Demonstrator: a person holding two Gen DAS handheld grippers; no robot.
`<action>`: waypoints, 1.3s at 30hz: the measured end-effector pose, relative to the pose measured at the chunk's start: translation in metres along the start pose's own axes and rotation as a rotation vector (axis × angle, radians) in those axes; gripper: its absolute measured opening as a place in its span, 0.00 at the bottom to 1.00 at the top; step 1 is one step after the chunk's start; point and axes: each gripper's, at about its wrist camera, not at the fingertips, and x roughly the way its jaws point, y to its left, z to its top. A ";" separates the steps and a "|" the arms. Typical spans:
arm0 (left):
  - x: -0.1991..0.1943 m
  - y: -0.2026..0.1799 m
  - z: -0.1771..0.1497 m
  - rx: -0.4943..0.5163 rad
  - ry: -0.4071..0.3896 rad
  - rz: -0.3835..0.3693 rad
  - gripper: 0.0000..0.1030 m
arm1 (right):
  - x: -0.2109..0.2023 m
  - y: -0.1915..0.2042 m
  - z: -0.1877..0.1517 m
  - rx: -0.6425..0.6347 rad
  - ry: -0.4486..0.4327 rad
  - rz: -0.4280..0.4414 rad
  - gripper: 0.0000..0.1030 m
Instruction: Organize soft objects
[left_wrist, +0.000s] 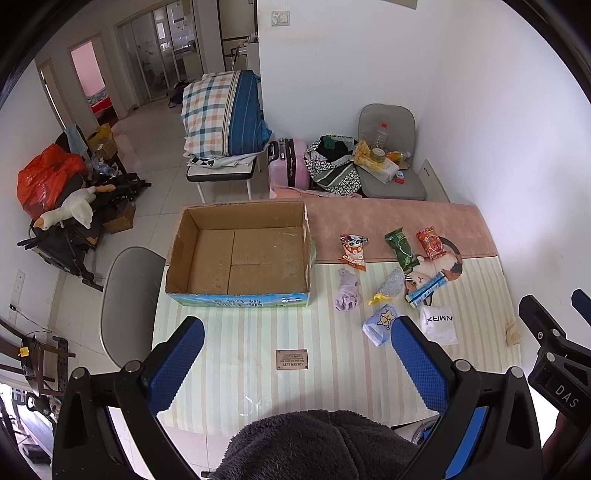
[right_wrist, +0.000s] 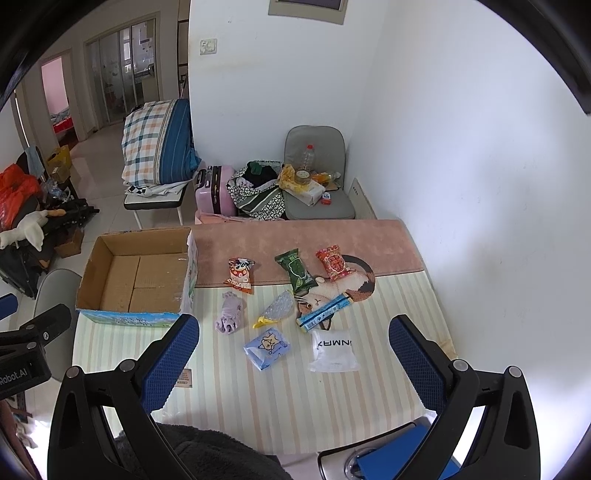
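Observation:
An empty cardboard box sits at the table's left. Right of it lie several soft items: a lilac cloth, a blue tissue pack, a white packet, a clear bubble bag, a blue strip pack, and cartoon, green and red snack bags. My left gripper and right gripper hover open above the near table, holding nothing.
The striped tablecloth has a pink band at the far side, against a white wall on the right. A grey chair stands left of the table. Behind are a cluttered chair, a pink suitcase and folded bedding.

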 end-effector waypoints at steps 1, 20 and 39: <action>0.000 0.000 0.000 0.001 -0.001 0.000 1.00 | 0.000 -0.001 0.000 0.001 -0.001 0.000 1.00; -0.002 -0.002 0.004 0.002 -0.008 0.005 1.00 | 0.001 -0.002 0.002 -0.002 -0.005 0.002 1.00; 0.077 -0.050 0.036 0.118 0.053 -0.022 1.00 | 0.064 -0.060 -0.008 0.172 0.113 0.047 1.00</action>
